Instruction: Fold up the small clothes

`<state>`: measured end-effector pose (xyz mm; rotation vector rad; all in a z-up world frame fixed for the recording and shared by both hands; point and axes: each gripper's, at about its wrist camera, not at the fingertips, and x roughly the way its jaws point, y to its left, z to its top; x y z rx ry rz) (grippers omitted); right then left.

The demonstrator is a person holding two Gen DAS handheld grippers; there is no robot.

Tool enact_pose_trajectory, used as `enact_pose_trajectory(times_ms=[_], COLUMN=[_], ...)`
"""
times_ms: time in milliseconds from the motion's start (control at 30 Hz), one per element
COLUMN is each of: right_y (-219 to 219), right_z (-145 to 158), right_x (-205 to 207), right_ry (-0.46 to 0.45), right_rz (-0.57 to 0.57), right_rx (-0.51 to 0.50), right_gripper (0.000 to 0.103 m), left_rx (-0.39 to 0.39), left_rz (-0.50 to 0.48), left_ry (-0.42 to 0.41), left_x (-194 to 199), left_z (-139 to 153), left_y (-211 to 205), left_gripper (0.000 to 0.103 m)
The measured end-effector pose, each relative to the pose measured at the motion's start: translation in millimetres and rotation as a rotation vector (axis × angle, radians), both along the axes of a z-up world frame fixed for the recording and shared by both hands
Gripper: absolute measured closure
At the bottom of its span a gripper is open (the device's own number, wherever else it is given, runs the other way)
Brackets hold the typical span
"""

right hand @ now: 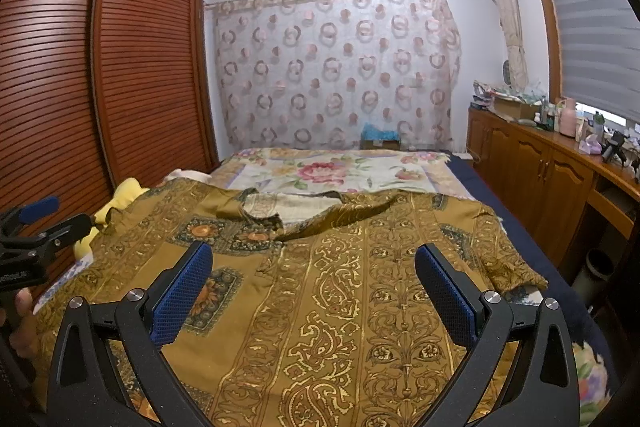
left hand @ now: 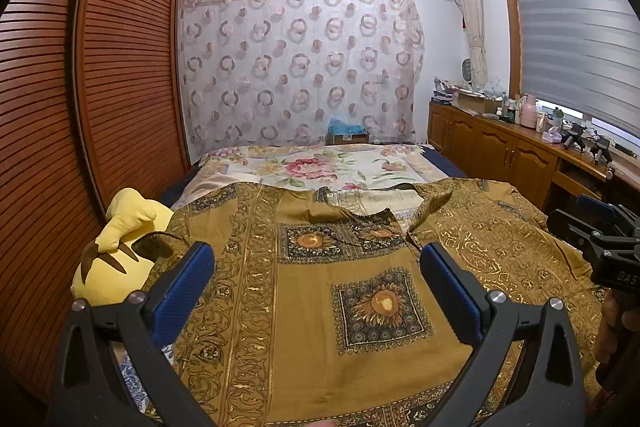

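A mustard-gold patterned garment (left hand: 320, 267) with black sunflower squares lies spread flat over the bed; it also fills the right wrist view (right hand: 340, 287). Its neckline opening (left hand: 372, 203) faces the far end. My left gripper (left hand: 316, 255) hovers open above the garment's left half, blue pads wide apart and empty. My right gripper (right hand: 314, 257) hovers open above the right half, also empty. Each gripper shows at the edge of the other's view: the right one (left hand: 592, 239) and the left one (right hand: 36, 223).
A yellow plush toy (left hand: 116, 259) lies at the bed's left edge beside the louvered wooden wardrobe (left hand: 80, 107). A floral sheet (left hand: 320, 167) covers the far bed. A wooden cabinet (left hand: 500, 147) with clutter runs along the right wall under the window.
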<state>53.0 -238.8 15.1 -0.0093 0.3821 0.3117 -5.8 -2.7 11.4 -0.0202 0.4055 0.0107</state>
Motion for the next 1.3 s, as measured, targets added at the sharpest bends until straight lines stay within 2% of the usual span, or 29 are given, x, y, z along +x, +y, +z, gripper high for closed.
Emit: enact_pose_trajectory(times_ms=[1300], right_y=[-0.8], right_z=[-2.2], right_x=[0.0], right_ry=[-0.002], right_rz=[-0.002], right_rx=[0.000], right_gripper=[0.000], left_rx=[0.009], left_rz=[0.000], left_ry=[-0.007], left_x=[-2.2], left_z=[3.1], left_y=[0.3], left_gripper=[0.000])
